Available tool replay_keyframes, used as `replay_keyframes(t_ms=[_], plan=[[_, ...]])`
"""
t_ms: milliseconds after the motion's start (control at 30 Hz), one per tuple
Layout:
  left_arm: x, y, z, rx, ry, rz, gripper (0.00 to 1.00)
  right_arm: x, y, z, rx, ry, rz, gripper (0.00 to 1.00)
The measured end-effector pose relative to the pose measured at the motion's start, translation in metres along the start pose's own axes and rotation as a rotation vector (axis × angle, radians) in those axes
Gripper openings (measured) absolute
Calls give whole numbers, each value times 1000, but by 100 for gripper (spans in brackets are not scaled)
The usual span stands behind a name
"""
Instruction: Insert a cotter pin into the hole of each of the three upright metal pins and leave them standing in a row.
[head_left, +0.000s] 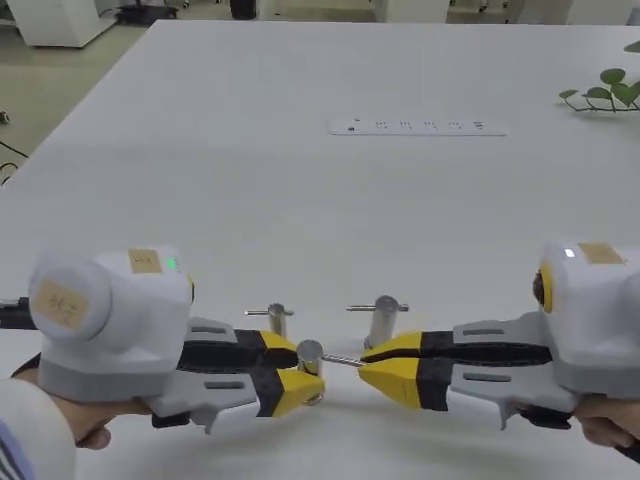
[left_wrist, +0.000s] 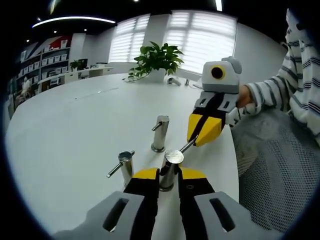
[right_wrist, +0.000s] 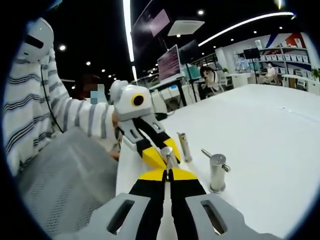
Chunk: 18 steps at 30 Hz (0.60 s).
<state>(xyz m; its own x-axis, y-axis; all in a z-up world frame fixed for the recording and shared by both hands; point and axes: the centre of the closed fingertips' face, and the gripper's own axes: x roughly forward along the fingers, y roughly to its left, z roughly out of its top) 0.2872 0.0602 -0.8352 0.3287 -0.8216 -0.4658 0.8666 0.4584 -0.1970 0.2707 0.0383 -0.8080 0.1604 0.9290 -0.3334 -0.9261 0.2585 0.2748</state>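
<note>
Three upright metal pins stand near the table's front edge. My left gripper (head_left: 300, 378) (left_wrist: 169, 176) is shut on the nearest pin (head_left: 310, 353) (left_wrist: 170, 167), low on its shaft. My right gripper (head_left: 366, 366) (left_wrist: 201, 139) (right_wrist: 168, 172) is shut on a thin cotter pin (head_left: 343, 360) (left_wrist: 188, 145), whose tip meets that pin just under its head. Whether the tip is inside the hole, I cannot tell. Behind stand the left pin (head_left: 277, 319) (left_wrist: 125, 166) and the right pin (head_left: 385, 315) (left_wrist: 160, 133) (right_wrist: 218, 172), each with a cotter pin through it.
A white power strip (head_left: 418, 127) lies mid-table, far behind the pins. A potted plant (head_left: 606, 92) (left_wrist: 157, 59) sits at the far right edge. The white table (head_left: 200, 180) stretches wide beyond the pins. A mesh chair (left_wrist: 280, 165) stands beside the person.
</note>
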Motion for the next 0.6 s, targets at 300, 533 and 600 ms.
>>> replay_keyframes(t_ms=[300,533,600], plan=[[0,0,0,7,-1,1,13,7,-4,-1,-53,44,8,4],[1,0,0,13,-3,5,13,13,-4,2,-77,56,6,4],[1,1,0,14,-6,7,13,16,-3,3,-87,62,2,4]])
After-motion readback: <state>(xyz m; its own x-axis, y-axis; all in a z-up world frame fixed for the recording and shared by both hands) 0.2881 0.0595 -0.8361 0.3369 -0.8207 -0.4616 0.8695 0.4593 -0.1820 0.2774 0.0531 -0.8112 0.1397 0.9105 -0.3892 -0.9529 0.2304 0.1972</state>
